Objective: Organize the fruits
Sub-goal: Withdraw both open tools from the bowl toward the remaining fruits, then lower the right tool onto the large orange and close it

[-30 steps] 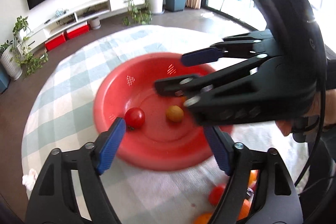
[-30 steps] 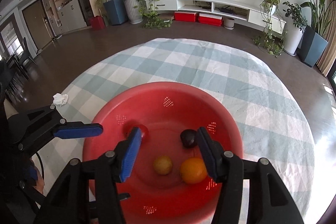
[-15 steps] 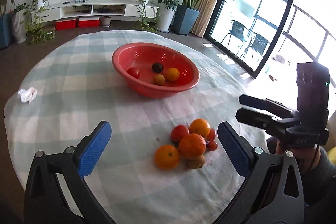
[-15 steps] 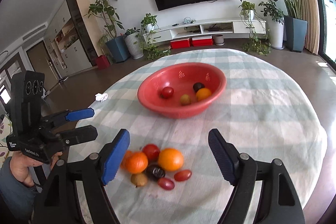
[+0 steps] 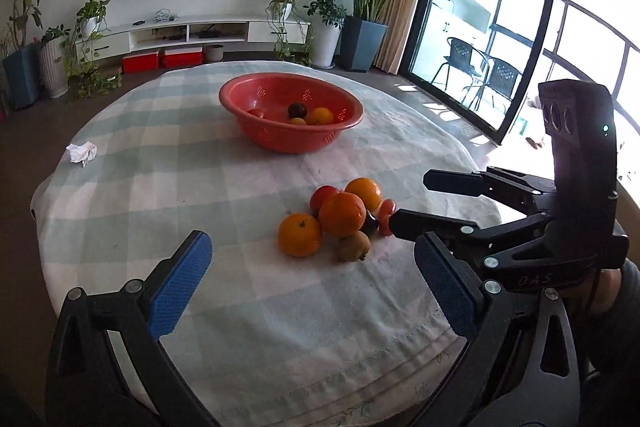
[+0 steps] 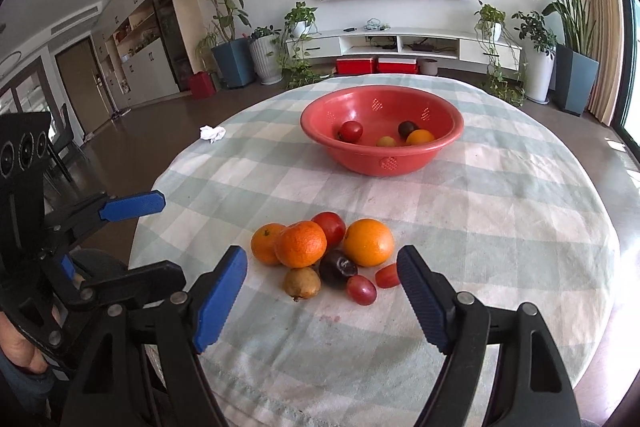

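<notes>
A round table under a soft checked cloth (image 6: 500, 227) carries a glossy red plastic bowl (image 6: 382, 163) — perforated, four fruits inside. Near the front edge sits a heap of loose fruit (image 6: 324, 251): dimpled oranges, smooth tomatoes. The left gripper (image 5: 312, 291) and right gripper (image 6: 322, 291) both gape empty, ribbed blue pads apart.

Fruit heap on cloth: three oranges (image 6: 368, 242), one red tomato (image 6: 330, 225), one dark plum (image 6: 338, 268), one brownish-yellow fruit (image 6: 302, 283), two small red grape-like fruits (image 6: 361, 289); eight pieces. One red bowl (image 6: 382, 163), four fruits inside: red tomato (image 6: 350, 131), dark plum (image 6: 407, 127), small yellow fruit (image 6: 386, 141), orange (image 6: 420, 137). One crumpled white tissue (image 6: 212, 133).
</notes>
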`<state>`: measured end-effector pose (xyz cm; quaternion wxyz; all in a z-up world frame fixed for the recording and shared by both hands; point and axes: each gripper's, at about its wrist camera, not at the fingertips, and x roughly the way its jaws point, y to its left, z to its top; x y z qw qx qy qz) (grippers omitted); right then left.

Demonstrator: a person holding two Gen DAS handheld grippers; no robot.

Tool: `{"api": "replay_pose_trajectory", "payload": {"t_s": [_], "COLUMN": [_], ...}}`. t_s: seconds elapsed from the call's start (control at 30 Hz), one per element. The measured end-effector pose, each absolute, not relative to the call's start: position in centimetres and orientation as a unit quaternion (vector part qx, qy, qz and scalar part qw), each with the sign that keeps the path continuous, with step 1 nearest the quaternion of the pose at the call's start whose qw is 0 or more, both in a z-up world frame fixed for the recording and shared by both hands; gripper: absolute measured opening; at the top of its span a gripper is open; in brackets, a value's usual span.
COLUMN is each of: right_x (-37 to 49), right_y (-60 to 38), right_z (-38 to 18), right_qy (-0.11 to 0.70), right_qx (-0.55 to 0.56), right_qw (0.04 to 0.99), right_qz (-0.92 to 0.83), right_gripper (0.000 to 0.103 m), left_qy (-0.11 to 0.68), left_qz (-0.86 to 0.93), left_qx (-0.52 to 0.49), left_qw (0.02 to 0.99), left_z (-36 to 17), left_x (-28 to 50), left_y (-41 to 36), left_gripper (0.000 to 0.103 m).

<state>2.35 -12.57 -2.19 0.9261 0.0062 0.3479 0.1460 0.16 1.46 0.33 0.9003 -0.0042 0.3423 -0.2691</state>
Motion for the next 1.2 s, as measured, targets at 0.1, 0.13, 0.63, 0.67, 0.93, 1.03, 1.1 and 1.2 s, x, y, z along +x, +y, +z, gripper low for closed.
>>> {"api": "replay_pose_trajectory", "payload": {"t_s": [0.1,0.13,0.63,0.67,0.93,1.03,1.1,1.2], "right_x": [3.2,3.5,5.8,5.9,6.3,6.5,6.5,6.4], "right_y": [-11.6,-11.4,-8.7,-8.7,-7.9,-8.2,-8.3,-8.6], "right_z": [-2.3,-2.4,-4.2,-4.3,-4.9,-5.0,-5.0,-4.9], "right_qy": [0.350,0.351,0.377,0.380,0.389,0.391,0.390,0.390], "right_qx": [-0.014,-0.017,-0.098,-0.101,-0.134,-0.132,-0.131,-0.126], "right_qw": [0.925,0.924,0.906,0.904,0.893,0.892,0.892,0.893], "right_qz": [0.149,0.150,0.166,0.169,0.183,0.184,0.185,0.186], "right_gripper": [0.080,0.080,0.059,0.059,0.047,0.043,0.043,0.042], "left_qy": [0.347,0.347,0.354,0.355,0.357,0.360,0.361,0.366], "left_qz": [-0.267,-0.267,-0.282,-0.283,-0.285,-0.286,-0.286,-0.286], "left_qx": [-0.020,-0.022,-0.031,-0.032,-0.033,-0.032,-0.030,-0.025], "left_qw": [0.899,0.899,0.891,0.891,0.889,0.888,0.887,0.885], "left_z": [0.6,0.6,0.1,0.0,-0.3,-0.4,-0.5,-0.7], "left_x": [0.6,0.8,1.1,1.2,1.3,1.3,1.4,1.5], "left_y": [2.6,3.0,4.3,4.2,4.0,3.9,3.8,3.5], "left_gripper": [0.103,0.103,0.103,0.103,0.103,0.103,0.103,0.103]}}
